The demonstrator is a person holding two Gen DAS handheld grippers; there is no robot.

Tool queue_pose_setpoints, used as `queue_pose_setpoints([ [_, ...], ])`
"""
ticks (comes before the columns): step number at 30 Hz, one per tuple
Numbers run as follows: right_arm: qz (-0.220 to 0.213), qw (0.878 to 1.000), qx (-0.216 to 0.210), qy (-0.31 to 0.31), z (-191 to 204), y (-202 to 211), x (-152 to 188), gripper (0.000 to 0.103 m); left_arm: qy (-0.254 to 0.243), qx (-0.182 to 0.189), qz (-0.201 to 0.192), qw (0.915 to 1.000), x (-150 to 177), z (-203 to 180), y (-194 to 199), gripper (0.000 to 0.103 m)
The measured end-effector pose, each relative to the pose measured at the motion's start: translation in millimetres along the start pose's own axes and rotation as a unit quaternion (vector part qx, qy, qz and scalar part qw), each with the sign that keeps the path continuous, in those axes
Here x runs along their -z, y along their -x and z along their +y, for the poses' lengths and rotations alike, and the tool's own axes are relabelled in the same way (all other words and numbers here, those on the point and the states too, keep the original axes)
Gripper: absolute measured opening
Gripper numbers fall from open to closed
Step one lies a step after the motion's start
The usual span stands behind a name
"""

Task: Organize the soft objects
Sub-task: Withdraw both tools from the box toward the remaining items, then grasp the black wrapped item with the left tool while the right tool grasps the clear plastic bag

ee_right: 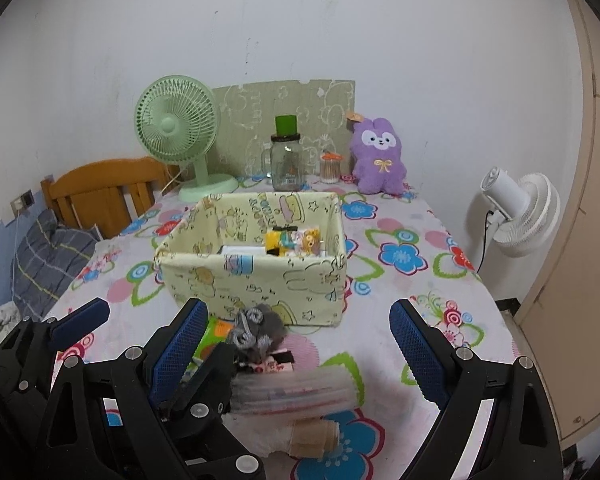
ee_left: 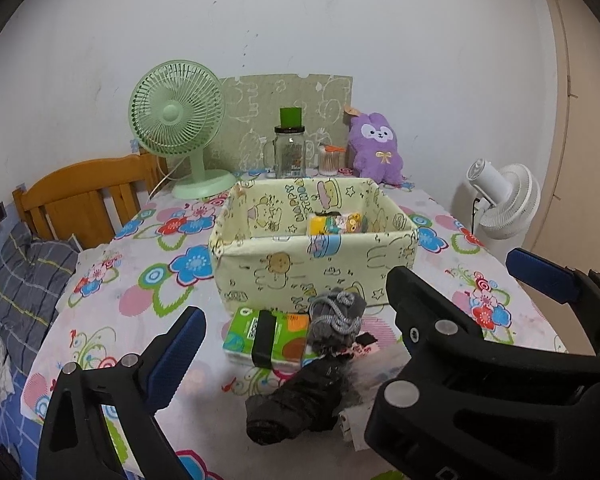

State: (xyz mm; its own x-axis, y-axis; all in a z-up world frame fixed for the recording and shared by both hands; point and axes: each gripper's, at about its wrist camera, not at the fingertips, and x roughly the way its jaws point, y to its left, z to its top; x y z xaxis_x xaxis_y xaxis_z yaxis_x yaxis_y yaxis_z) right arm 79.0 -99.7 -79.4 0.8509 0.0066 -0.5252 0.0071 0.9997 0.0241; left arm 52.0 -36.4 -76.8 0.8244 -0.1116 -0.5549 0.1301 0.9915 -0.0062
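Both sets of fingers are wide apart and hold nothing. On the left gripper the blue pads stand on each side of a rolled dark sock lying on the counter. I think they are apart like that so the soft roll can fit between them before they squeeze.

On the right gripper the fingers are open around a clear plastic pack, which looks blurry. A rolled tan sock lies just below the pack, close to the camera.

Between these things and the cloth box sit a grey sock bundle and a green tissue pack. The grey bundle rests partly on the tissue pack and lies just in front of the box wall. A black thing lies across the tissue pack; I cannot tell what it is.

Up top, the box is open and already has a small colorful pack inside, near the back corner. It sits right behind the soft things, so each one only needs a short lift to go in.

Most soft things are not in the box yet, so the job looks early. At the back, a purple plush bunny leans up by the wall, well apart from the box.
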Motion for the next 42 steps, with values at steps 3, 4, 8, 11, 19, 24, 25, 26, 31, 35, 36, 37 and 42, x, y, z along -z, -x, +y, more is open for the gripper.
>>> queue_pose_setpoints([
  [3,0.000,1.000,0.000,0.002,1.3,-0.4,5.5,0.094,-0.001,-0.002,0.001,1.0000,5.2,-0.3,-1.2,0.099],
  [4,0.002,1.000,-0.001,0.002,1.7,-1.7,8.1,0.094,-0.002,-0.003,0.002,1.0000,7.5,-0.1,-1.5,0.098],
  [8,0.017,1.000,-0.007,-0.006,0.9,-8.3,17.7,0.094,-0.003,-0.001,0.009,1.0000,18.0,0.5,-5.5,0.097],
  [11,0.024,1.000,-0.007,-0.002,2.7,-11.1,26.4,0.094,0.000,-0.002,0.018,0.9998,26.3,2.2,-9.5,0.096],
  [19,0.029,1.000,-0.007,0.007,5.8,-17.5,40.7,0.094,-0.002,-0.006,0.044,0.9990,38.6,6.4,-18.4,0.092],
  [24,0.045,0.999,-0.012,-0.001,2.8,-25.7,45.9,0.094,0.004,-0.009,0.060,0.9981,43.6,10.8,-28.1,0.086],
  [25,0.048,0.999,-0.012,-0.001,2.8,-27.4,46.8,0.094,0.007,-0.009,0.066,0.9978,44.5,12.0,-30.9,0.085],
  [26,0.051,0.999,-0.013,0.000,3.1,-29.2,47.6,0.094,0.008,-0.009,0.071,0.9974,45.9,13.2,-33.9,0.084],
  [31,0.075,0.997,-0.031,0.000,4.8,-40.7,52.1,0.094,0.014,-0.006,0.093,0.9956,52.6,16.0,-45.4,0.073],
  [35,0.091,0.996,-0.017,0.003,5.8,-50.3,55.2,0.095,0.021,0.004,0.102,0.9946,55.5,18.1,-51.9,0.067],
  [36,0.095,0.995,-0.015,0.003,5.7,-52.4,55.7,0.095,0.021,0.006,0.102,0.9946,55.6,17.8,-52.9,0.065],
  [37,0.098,0.995,-0.015,0.001,5.1,-55.0,56.3,0.095,0.021,0.010,0.102,0.9945,55.7,17.3,-54.0,0.060],
  [42,0.111,0.994,-0.013,-0.001,4.8,-64.7,58.0,0.095,0.013,0.018,0.101,0.9947,55.0,12.5,-57.4,0.052],
])
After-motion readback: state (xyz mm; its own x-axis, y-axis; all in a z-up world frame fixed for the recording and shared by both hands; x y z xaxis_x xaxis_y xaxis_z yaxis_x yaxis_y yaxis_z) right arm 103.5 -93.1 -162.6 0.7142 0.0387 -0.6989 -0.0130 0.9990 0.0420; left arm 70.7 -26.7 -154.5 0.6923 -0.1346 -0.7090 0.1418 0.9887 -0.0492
